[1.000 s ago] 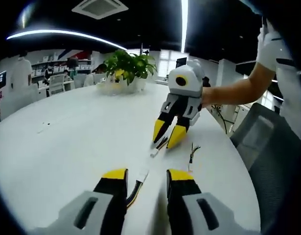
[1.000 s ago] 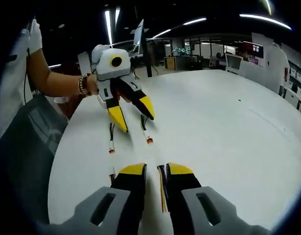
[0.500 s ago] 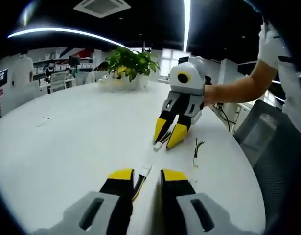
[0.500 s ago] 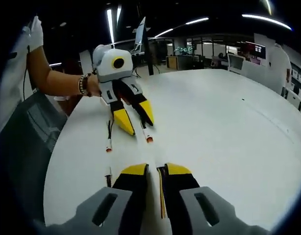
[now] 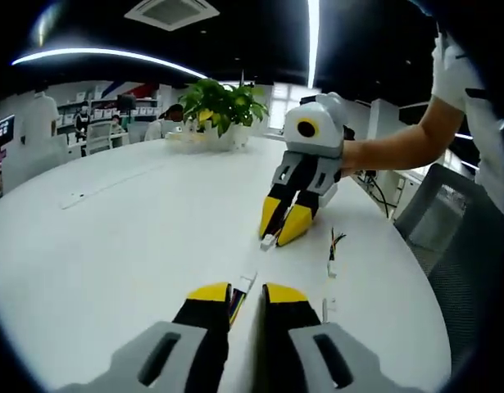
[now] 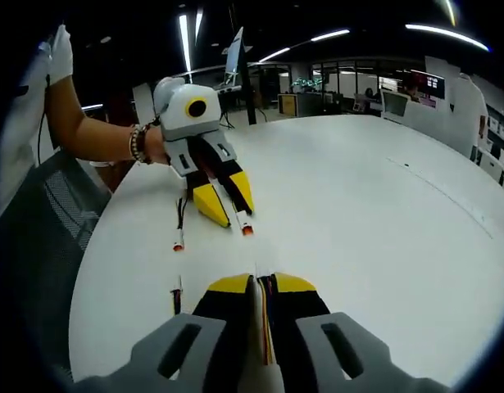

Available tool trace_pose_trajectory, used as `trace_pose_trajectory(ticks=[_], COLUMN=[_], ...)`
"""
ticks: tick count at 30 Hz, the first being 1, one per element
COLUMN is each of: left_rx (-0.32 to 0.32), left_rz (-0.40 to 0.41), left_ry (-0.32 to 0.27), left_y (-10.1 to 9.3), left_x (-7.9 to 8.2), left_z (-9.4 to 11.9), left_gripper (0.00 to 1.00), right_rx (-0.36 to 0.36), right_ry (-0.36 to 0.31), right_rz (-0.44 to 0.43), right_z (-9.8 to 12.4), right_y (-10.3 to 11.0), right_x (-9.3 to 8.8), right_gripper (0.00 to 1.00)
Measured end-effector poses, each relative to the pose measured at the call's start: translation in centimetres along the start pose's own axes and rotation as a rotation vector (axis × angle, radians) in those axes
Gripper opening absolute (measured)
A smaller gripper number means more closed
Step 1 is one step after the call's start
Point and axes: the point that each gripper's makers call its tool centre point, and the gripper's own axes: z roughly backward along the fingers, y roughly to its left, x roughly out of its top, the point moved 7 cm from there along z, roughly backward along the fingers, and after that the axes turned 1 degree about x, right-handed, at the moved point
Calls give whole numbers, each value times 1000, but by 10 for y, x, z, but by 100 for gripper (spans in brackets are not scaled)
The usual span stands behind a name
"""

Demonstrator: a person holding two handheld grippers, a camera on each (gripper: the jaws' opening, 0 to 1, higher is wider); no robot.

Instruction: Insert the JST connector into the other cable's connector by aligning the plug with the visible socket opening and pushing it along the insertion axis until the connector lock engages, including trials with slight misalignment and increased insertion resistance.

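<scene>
The first cable lies on the white table and runs between the jaws of the left gripper. Its small white connector sticks out just past the yellow tips, pointing away toward the other gripper. The jaws are nearly together with only the wires between them, so they are clenched on this cable.

In the right gripper view the second cable — a bundle of red, yellow and dark wires — passes between the jaws of the right gripper, and these jaws are pressed onto it too. From the left gripper view, the right gripper comes in from the right with its tips low at the table, and a small white connector end shows at the tips. The two connectors are near each other but apart; they are not joined.

In the right gripper view the left gripper stands opposite, held by a hand with a bracelet, and its cable end with a reddish tip rests on the table.

Two loose cables lie beside the work: one with a white plug to the side of the right gripper, and another with an orange tip near the table edge. A potted plant stands at the far side of the table.
</scene>
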Motion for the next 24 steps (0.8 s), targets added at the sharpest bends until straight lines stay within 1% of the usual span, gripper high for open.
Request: trace_pose_trajectory(ticks=[8, 14, 19, 24], left_rx=[-4, -10, -19, -24], left_rz=[-21, -32, -46, -38], left_ry=[-8, -6, 5, -8], left_y=[-2, -5, -7, -8], left_x=[-2, -1, 0, 4], left_z=[2, 2, 3, 4], left_gripper=[1, 1, 0, 0], right_rx=[-2, 16, 41, 61], right_ry=[-5, -3, -11, -28], right_rz=[3, 21, 48, 69], right_z=[0, -1, -2, -5], right_y=[0, 3, 5, 9], right_x=[0, 1, 6, 15], right_gripper=[5, 5, 5, 5])
